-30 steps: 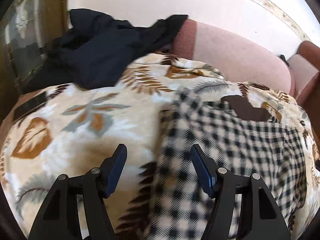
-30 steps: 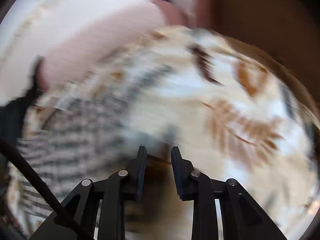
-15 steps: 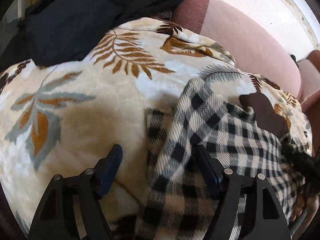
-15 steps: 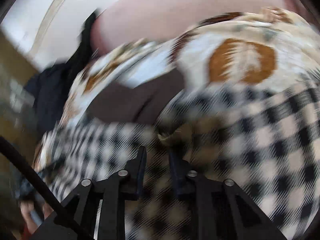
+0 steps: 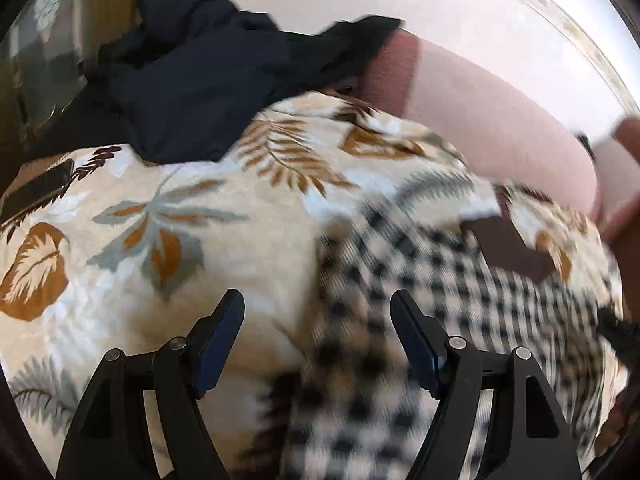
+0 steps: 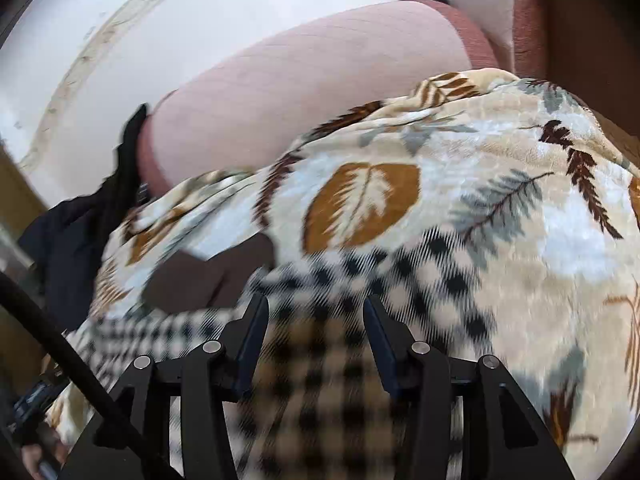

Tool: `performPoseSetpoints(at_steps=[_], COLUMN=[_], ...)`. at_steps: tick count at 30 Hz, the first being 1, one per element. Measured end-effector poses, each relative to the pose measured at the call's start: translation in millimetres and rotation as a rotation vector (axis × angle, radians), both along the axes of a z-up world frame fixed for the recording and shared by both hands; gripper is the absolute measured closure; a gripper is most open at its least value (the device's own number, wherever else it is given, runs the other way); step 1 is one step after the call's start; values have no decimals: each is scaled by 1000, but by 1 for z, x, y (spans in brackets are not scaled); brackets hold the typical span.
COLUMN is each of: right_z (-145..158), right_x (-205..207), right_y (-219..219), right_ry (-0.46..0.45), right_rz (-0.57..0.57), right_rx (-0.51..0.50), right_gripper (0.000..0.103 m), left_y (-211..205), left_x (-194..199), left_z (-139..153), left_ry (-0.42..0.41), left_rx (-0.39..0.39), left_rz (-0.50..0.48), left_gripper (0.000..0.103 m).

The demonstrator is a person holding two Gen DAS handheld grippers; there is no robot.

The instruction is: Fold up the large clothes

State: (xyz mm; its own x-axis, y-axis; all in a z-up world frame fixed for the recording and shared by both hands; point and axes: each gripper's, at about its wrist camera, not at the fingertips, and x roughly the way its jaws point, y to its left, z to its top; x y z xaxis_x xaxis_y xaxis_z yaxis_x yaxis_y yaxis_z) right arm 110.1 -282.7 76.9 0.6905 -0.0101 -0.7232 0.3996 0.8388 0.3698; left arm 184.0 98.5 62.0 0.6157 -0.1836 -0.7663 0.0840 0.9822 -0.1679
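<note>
- While the black-and-cream checked flannel garment (image 5: 460, 300) lay on the leaf-printed fleece blanket (image 5: 120, 240), both claws, left gripper (image 5: 318, 316) and right gripper (image 6: 316, 320), gaped wide, empty.
- I judged a pinch at the garment's near edge best.

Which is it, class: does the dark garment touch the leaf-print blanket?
Touching. In the left wrist view, the dark garment lies draped over the leaf-print blanket's far edge.

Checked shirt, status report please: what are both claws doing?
Left claw open, empty, over checked shirt edge. Right claw open, empty, above shirt. Shirt flat on leaf blanket. Dark clothes heaped behind, not blocking.
</note>
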Motion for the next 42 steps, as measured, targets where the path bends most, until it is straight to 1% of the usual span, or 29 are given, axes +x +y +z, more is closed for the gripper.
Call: performPoseSetpoints(at_steps=[2,3,4,5,7,9,10,11,12,13,14,15,16,17,18,19,21,22,24,26,27,31,35,39,42], right_z=[-1,-6,-10,-17,-34,-50,-52,-51,-49,-48,-46,-43,-40,-38,-35,-31,-20,-17,-11,-10,-12,-28,-40,-47,-53], right_x=[-7,-14,-19,-26,-38,-53,-61,-73,-80,-88,-96,-109,-120,-126,-136,-145,-163,-167,-173,-174,-174,-170,-164,-157,-148], right_y=[12,20,25,32,43,45,42,33,26,15,5,-10,-23,-31,-43,-52,-65,-68,-71,-66,-63,-54,-53,-53,-50], right_ry=[0,6,11,20,61,108,107,114,114,118,139,160,146,142,143,128,62,44,19,11,15,55,82,89,101], right_rz=[61,104,132,171,230,241,233,205,185,152,92,-2,-54,-87,-149,-201,-259,-264,-259,-250,-244,-213,-210,-203,-185], right_rx=[66,114,142,175,217,205,185,151,148,151,118,63,72,92,115,131,170,187,213,220,222,246,229,239,229], right_gripper=[50,50,50,50,50,51,55,61,68,79,78,78,78,75,69,55,53,52,51,48,48,48,47,43,39], left_y=[-9,-13,-16,-20,-21,-11,-4,9,20,30,41,50,58,64,66,66,60,57,46,35,27,-14,-46,-66,-79], left_x=[-18,-28,-34,-43,-55,-60,-61,-62,-62,-63,-64,-65,-64,-64,-66,-68,-77,-81,-87,-94,-98,-114,-123,-133,-139], left_z=[-2,-4,-5,-10,-25,-40,-44,-46,-45,-43,-41,-40,-40,-39,-36,-33,-22,-17,-6,1,4,8,2,-3,-6], left_ry=[2,-2,-5,0,31,76,90,104,115,118,117,121,134,147,149,143,102,86,71,55,43,0,-13,-19,-32], left_rx=[18,24,31,53,101,147,130,85,70,70,77,70,35,4,-7,-3,40,45,-2,-26,-25,36,89,106,137], left_rz=[-60,-91,-108,-132,-136,-98,-83,-54,-19,18,61,88,97,107,121,131,159,156,108,64,38,-82,-185,-266,-321], left_gripper=[28,28,28,28,28,28,28,28,28,28,28,28,28,28,28,28,28,28,28,28,28,28,28,28,28])
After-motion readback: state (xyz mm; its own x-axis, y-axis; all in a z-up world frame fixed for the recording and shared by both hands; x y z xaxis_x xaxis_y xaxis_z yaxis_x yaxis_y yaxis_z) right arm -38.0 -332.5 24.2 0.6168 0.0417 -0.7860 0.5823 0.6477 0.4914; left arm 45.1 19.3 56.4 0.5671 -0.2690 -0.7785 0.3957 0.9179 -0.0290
